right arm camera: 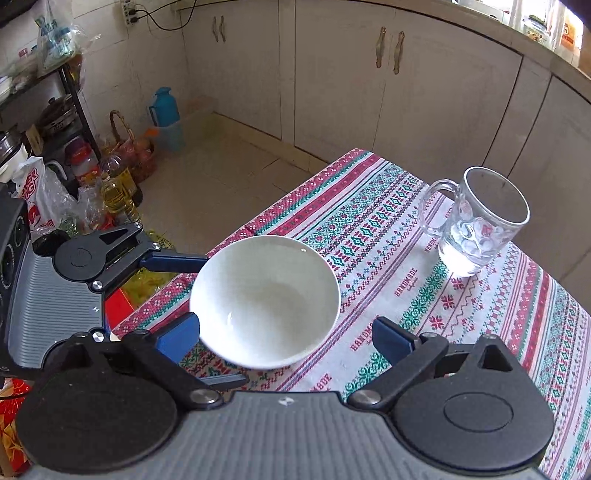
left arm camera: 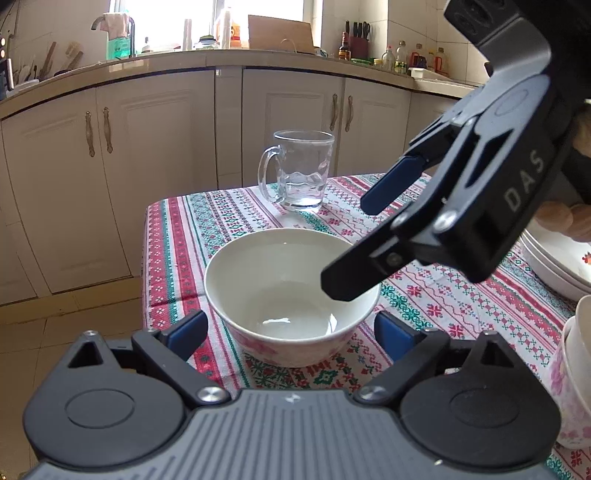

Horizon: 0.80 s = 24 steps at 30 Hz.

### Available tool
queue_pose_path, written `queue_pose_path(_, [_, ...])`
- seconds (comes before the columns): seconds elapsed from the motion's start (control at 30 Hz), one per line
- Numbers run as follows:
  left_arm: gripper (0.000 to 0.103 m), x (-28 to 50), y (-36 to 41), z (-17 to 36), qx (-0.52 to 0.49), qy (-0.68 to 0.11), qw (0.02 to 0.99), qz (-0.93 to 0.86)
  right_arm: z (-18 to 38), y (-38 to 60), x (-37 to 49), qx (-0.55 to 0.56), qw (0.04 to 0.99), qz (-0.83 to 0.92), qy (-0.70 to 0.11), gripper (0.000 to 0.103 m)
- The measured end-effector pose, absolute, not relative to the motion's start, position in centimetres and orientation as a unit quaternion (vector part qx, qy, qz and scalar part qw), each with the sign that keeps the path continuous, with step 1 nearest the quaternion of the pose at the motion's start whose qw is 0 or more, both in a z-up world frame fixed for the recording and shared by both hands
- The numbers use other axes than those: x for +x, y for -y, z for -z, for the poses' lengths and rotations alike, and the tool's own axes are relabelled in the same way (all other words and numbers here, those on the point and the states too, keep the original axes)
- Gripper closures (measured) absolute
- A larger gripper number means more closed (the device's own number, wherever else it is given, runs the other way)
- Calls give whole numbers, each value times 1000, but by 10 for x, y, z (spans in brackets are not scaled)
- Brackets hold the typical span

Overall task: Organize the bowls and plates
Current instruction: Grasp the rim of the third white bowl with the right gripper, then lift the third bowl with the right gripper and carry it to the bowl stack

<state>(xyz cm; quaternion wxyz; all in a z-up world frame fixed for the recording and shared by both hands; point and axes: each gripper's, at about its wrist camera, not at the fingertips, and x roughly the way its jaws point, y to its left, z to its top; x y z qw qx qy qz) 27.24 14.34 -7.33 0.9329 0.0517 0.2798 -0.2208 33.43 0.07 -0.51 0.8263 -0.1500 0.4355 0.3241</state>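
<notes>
Cream cabinets (left arm camera: 155, 155) curve beneath a cluttered counter (left arm camera: 207, 55), a bright window (left arm camera: 258, 14) above, beige tiled floor (right arm camera: 207, 173) below.

Between your left gripper's (left arm camera: 291, 332) spread fingers sits the bowl (left arm camera: 291, 295) on the table (left arm camera: 443, 302); beyond it the glass mug (left arm camera: 301, 171); stacked plates (left arm camera: 554, 266) to the right.

My left tool (left arm camera: 290, 332) and right tool (right arm camera: 286, 341) are black with blue pads (left arm camera: 393, 334), the bowl (left arm camera: 291, 295) is white inside with pink flowers outside, the mug (left arm camera: 301, 171) clear glass, and the counter cloth (left arm camera: 461, 295) white with red, pink and green cross-stitch bands.
</notes>
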Motion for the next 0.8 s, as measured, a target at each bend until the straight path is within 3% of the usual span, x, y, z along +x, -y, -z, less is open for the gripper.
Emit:
queue_pose_path(0.6, [9,278,-145,76,64,-260,932,244,34,-8,369,-119,810,-334,-467,31])
queue_pose_path(0.8, [9,280,-144,75,66,-262,931,245,36,-10,370,-115,809,-338,-467,34])
